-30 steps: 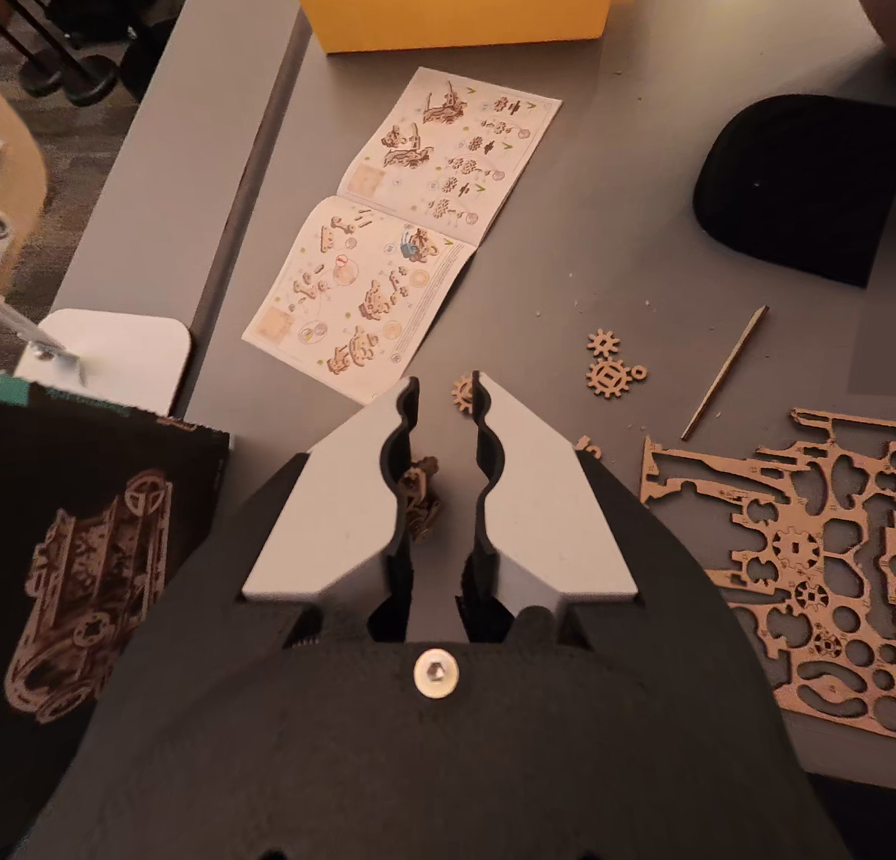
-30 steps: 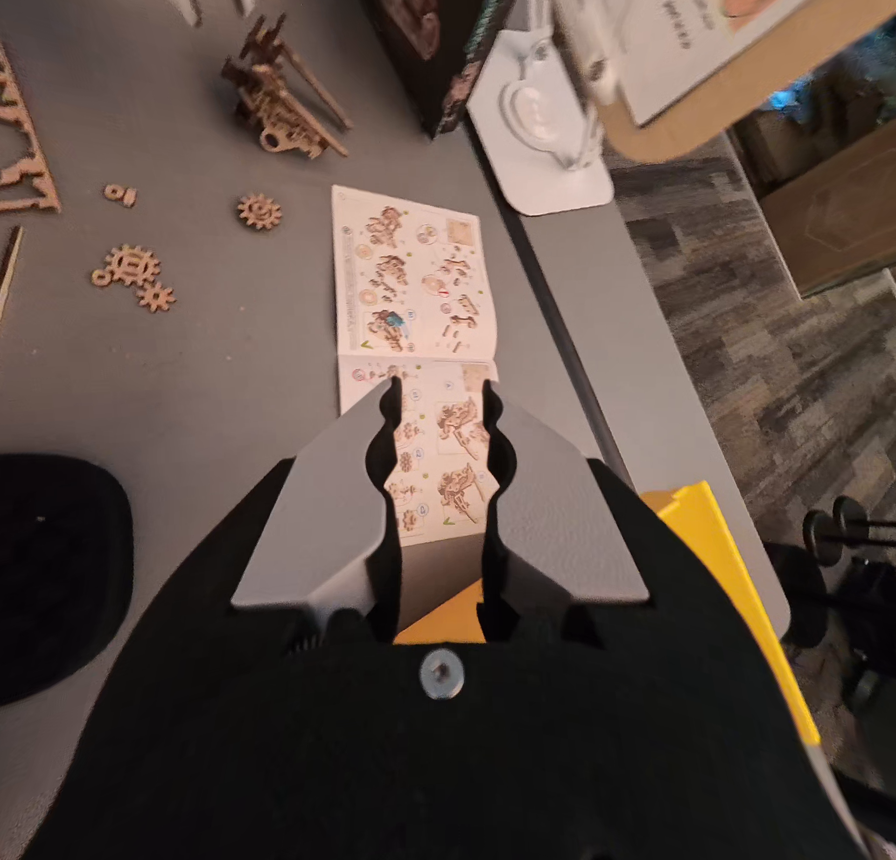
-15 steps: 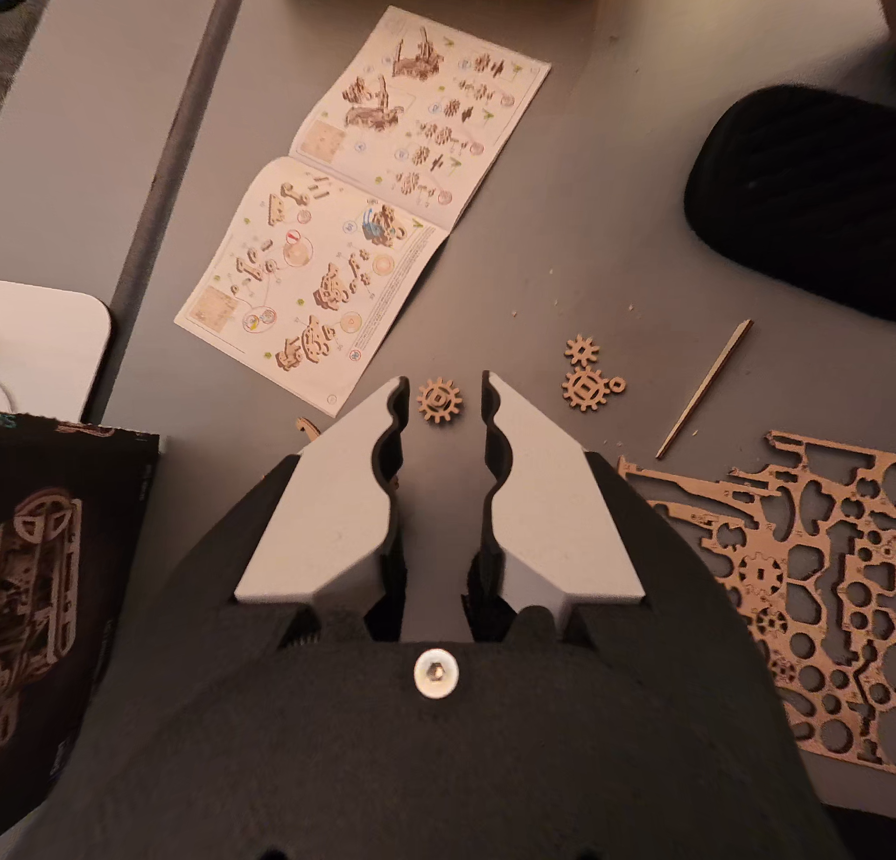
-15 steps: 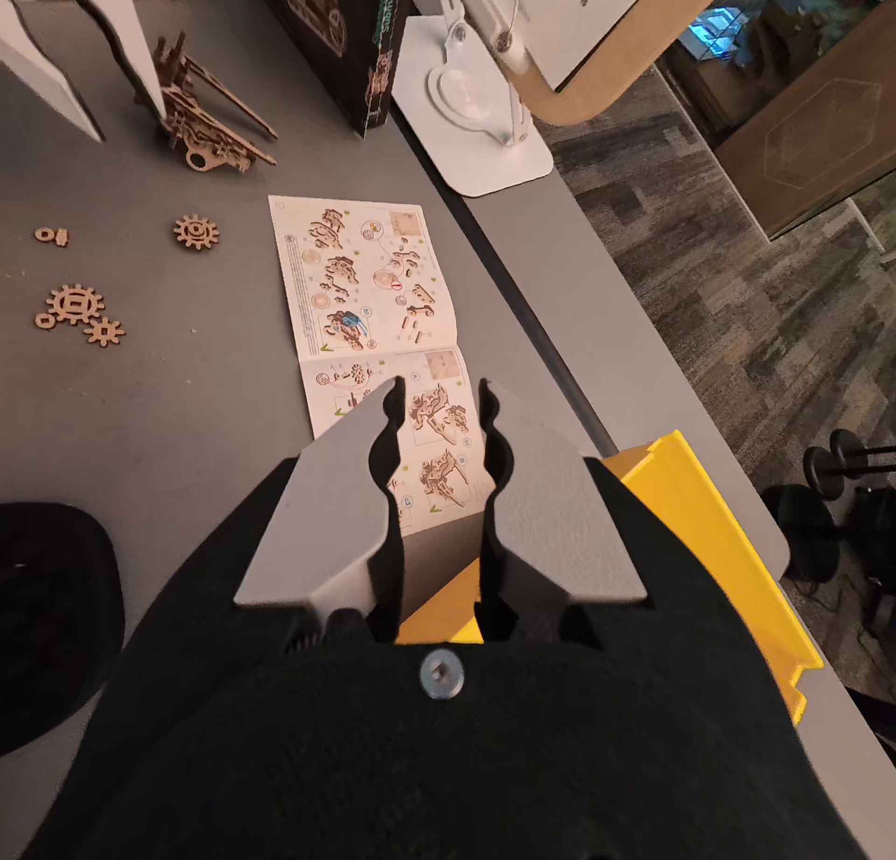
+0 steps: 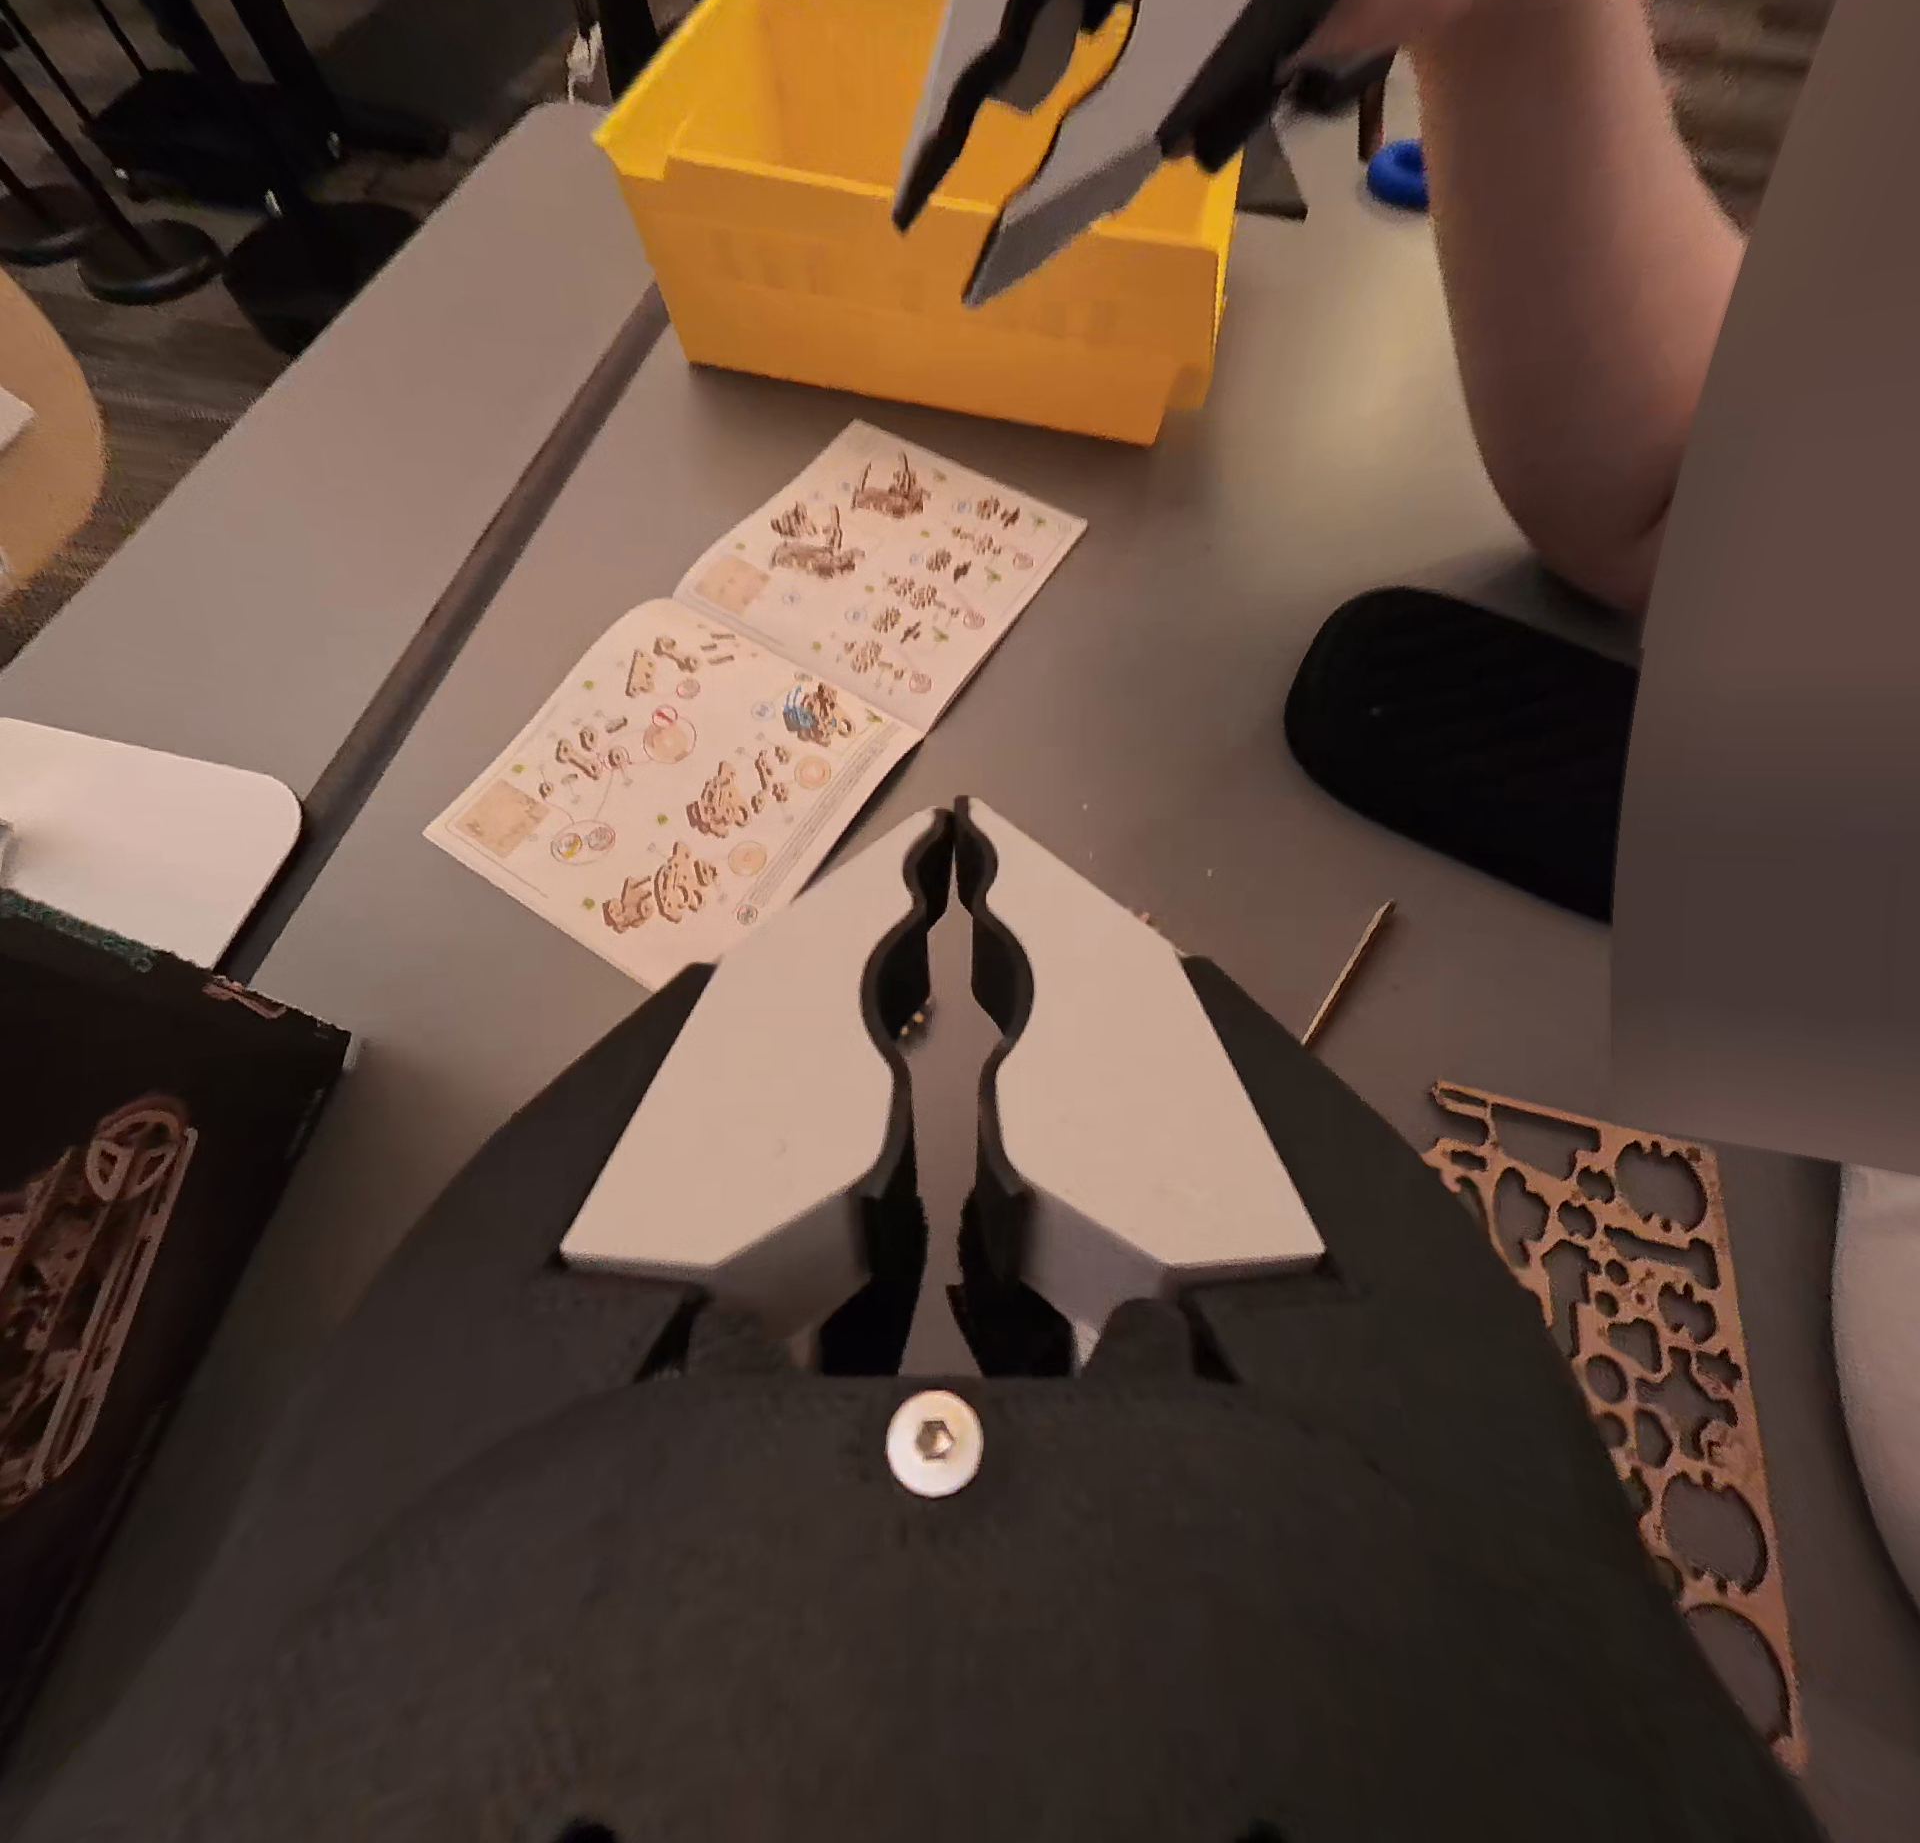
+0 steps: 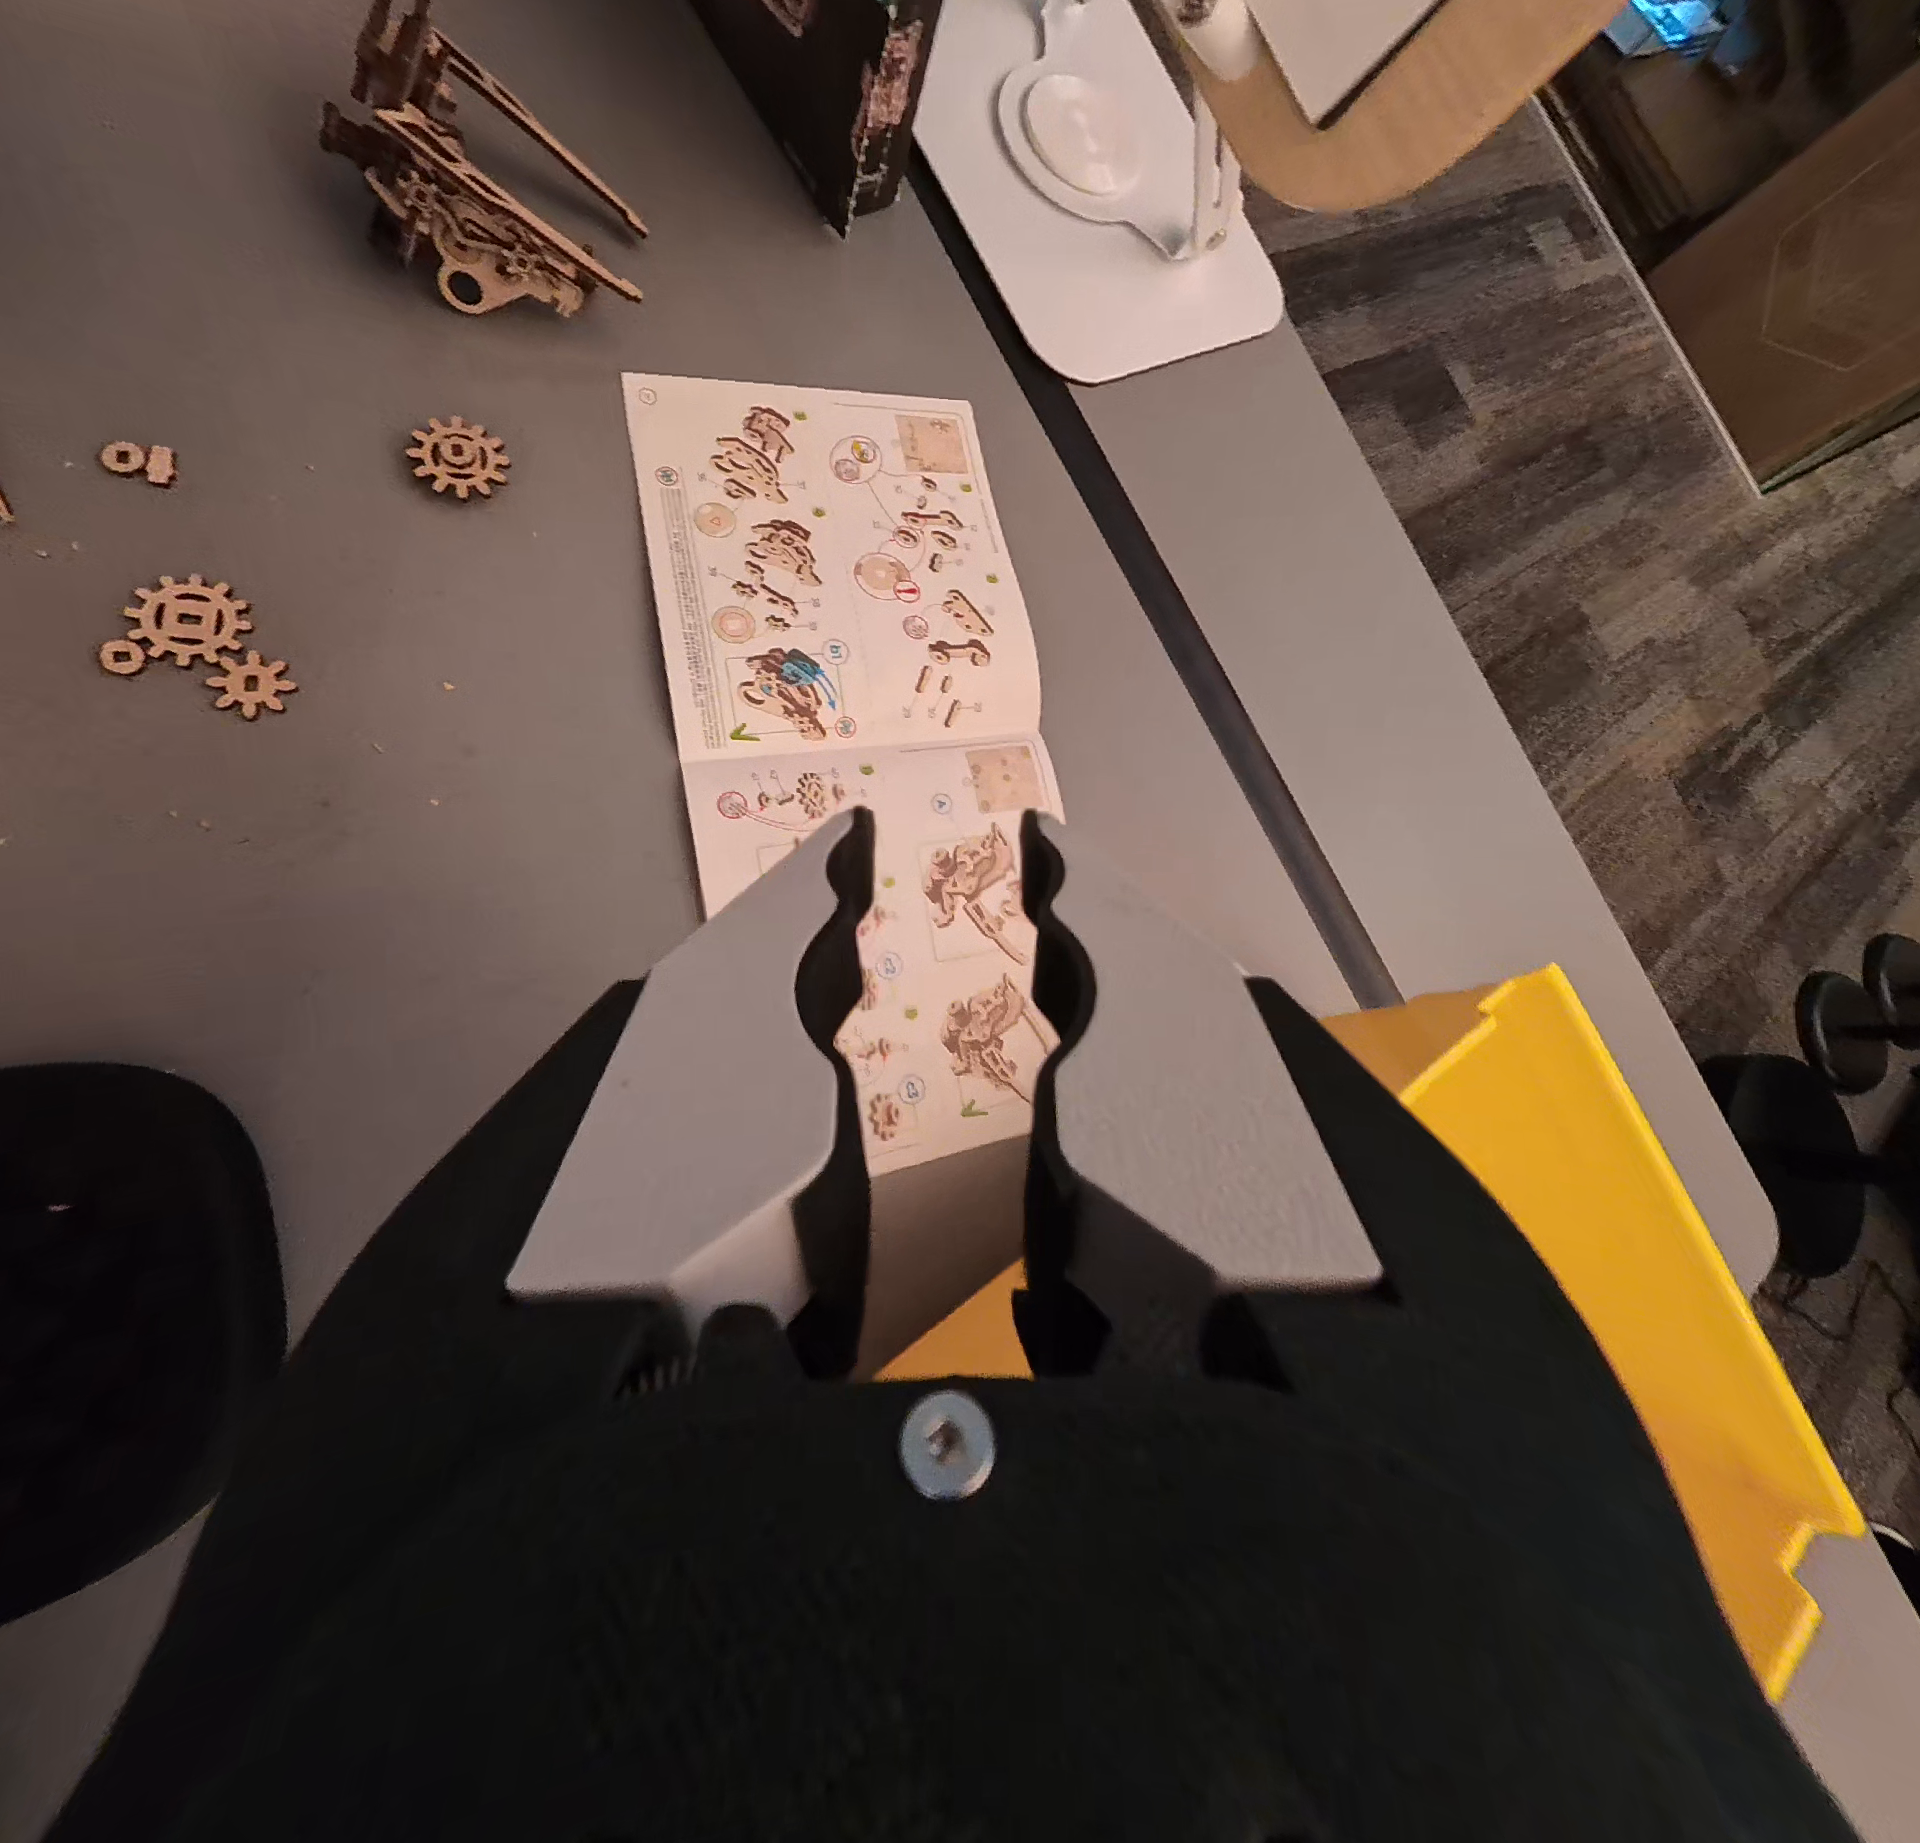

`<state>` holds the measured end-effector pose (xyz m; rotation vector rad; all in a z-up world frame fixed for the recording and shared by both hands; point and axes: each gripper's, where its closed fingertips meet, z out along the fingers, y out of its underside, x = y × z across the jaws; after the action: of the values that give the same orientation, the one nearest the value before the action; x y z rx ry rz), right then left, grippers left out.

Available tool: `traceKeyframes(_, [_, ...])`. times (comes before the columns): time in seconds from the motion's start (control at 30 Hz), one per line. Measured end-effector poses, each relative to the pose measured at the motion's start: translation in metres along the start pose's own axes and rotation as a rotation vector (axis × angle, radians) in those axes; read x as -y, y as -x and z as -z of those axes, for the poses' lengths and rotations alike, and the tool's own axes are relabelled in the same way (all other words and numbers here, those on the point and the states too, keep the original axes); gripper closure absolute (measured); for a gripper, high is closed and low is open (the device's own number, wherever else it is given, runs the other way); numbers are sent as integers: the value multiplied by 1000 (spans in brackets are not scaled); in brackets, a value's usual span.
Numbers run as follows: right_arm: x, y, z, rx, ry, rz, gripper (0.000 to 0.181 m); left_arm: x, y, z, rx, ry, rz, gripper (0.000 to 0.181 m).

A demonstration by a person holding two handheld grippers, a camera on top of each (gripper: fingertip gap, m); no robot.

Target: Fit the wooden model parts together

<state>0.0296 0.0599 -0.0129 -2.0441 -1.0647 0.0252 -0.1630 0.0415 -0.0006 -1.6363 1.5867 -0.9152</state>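
Observation:
My left gripper (image 5: 954,819) is shut with its tips touching, held above the grey table near the instruction sheet (image 5: 769,692); I see nothing gripped in it. A small wooden bit (image 5: 914,1026) shows through the gap behind the tips. My right gripper (image 6: 943,827) is open and empty, over the sheet (image 6: 831,588) and the yellow bin; it also shows in the left wrist view (image 5: 940,255). A partly built wooden model (image 6: 468,193), a loose gear (image 6: 457,456), a bigger gear (image 6: 189,621) and a small gear (image 6: 251,684) lie on the table.
A yellow bin (image 5: 935,359) stands at the far table edge. A cut-out wooden sheet (image 5: 1621,1357) and a thin stick (image 5: 1349,970) lie at the right. A black box (image 5: 104,1222), a white stand base (image 5: 135,837), a black pad (image 5: 1455,744) and a person's arm (image 5: 1558,287) are nearby. The right gripper is farther from the loose gear (image 6: 457,456), some 25 cm, than the left, some 15 cm.
My left gripper has shut and pulled back from the loose gear, so the bin and the right gripper now show. It has left the right wrist view. The right gripper stays open.

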Motion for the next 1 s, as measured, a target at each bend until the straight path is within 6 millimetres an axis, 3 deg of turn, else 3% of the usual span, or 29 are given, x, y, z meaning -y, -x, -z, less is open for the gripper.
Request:
traceKeyframes(0.13, [19,32,-12,139,-82,78,154,21,6,14,32,-124,28,181])
traceKeyframes(0.3, [57,114,-39,449,-261,223,153,46,8,41,32,-286,82,181])
traceKeyframes(0.43, [56,166,-73,610,-234,202,151,62,5,59,-31,-404,143,181])
traceKeyframes(0.53, [29,205,-90,648,-135,147,152,64,1,63,-66,-419,170,179])
traceKeyframes(0.57, [18,211,-93,610,-124,190,157,64,-1,64,-74,-413,166,179])
traceKeyframes(0.63, [18,208,-92,489,-226,238,160,64,-3,63,-76,-402,159,179])
traceKeyframes(0.7, [18,215,-86,555,-276,175,157,65,-6,62,-92,-404,163,179])
traceKeyframes(0.83, [2,223,-97,650,-207,164,151,66,-10,60,-130,-410,183,179])
traceKeyframes(1.0, [8,226,-109,648,-206,151,157,64,-15,53,-154,-386,178,179])
